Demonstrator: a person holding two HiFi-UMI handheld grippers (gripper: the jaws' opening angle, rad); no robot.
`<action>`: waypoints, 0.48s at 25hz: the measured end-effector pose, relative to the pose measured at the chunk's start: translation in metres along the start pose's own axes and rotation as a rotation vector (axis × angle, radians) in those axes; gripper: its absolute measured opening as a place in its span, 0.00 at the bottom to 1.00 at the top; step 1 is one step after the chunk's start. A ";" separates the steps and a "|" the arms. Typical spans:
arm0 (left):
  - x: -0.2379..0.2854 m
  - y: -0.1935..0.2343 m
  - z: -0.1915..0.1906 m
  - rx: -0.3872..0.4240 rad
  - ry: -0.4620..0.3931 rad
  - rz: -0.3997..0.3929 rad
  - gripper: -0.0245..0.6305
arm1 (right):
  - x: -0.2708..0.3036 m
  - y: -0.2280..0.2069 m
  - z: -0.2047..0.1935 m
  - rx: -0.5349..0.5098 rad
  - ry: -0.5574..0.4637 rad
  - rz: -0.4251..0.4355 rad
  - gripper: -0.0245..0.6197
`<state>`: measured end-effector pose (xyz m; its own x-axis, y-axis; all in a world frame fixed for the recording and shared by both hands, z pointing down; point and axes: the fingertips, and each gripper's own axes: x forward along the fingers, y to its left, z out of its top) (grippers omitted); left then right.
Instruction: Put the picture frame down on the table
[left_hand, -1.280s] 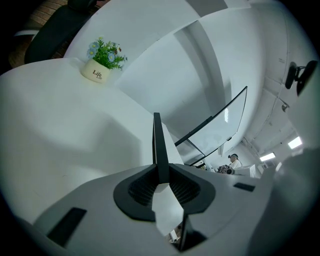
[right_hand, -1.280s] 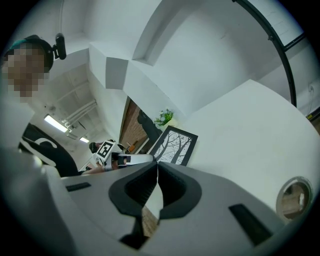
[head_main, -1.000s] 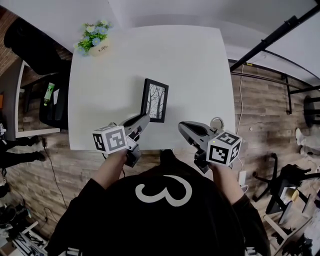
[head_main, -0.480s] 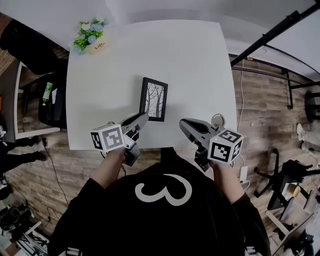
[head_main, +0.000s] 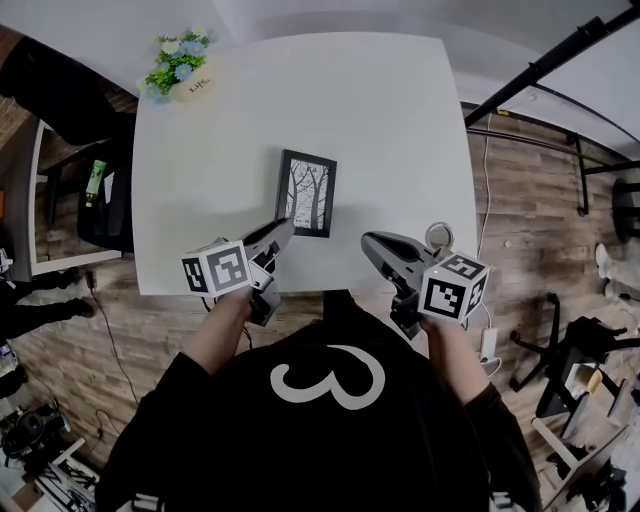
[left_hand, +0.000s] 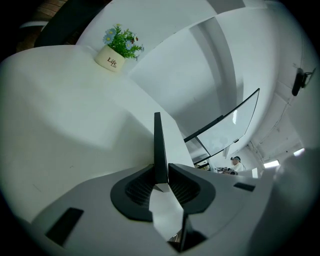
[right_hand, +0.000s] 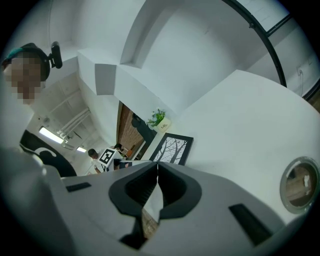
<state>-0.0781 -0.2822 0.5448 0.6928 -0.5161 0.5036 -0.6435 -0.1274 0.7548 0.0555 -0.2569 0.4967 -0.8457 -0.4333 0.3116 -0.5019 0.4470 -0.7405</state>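
The picture frame (head_main: 307, 192), black-rimmed with a tree print, sits near the front middle of the white table (head_main: 390, 120). My left gripper (head_main: 285, 228) is shut on its lower left corner. In the left gripper view the picture frame (left_hand: 158, 145) appears edge-on as a thin dark strip pinched between the left gripper (left_hand: 161, 182) jaws. My right gripper (head_main: 368, 240) hovers over the table's front edge, right of the frame and apart from it, shut with nothing in it. The right gripper view shows the picture frame (right_hand: 172, 149) beyond the right gripper (right_hand: 157, 167), its printed face turned upward.
A small pot of flowers (head_main: 180, 75) stands at the table's far left corner. A round metal-rimmed object (head_main: 435, 240) lies at the front right edge beside my right gripper. A black chair (head_main: 100, 215) stands left of the table, and a black pole (head_main: 540, 65) slants at right.
The frame's printed face shows slightly more from above and it has shifted a little left with my left gripper. The right gripper has barely moved.
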 end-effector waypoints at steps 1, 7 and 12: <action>0.000 0.001 0.000 -0.001 0.000 0.002 0.16 | 0.000 0.000 0.000 0.005 -0.002 -0.001 0.07; 0.000 0.001 -0.002 0.020 0.012 0.008 0.17 | -0.001 0.000 -0.001 0.009 -0.005 0.003 0.07; 0.001 0.009 -0.006 0.041 0.022 0.028 0.20 | -0.001 -0.001 -0.005 0.022 0.004 -0.004 0.07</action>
<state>-0.0806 -0.2789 0.5545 0.6815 -0.5008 0.5337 -0.6749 -0.1481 0.7229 0.0555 -0.2533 0.4997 -0.8444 -0.4321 0.3167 -0.5012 0.4281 -0.7520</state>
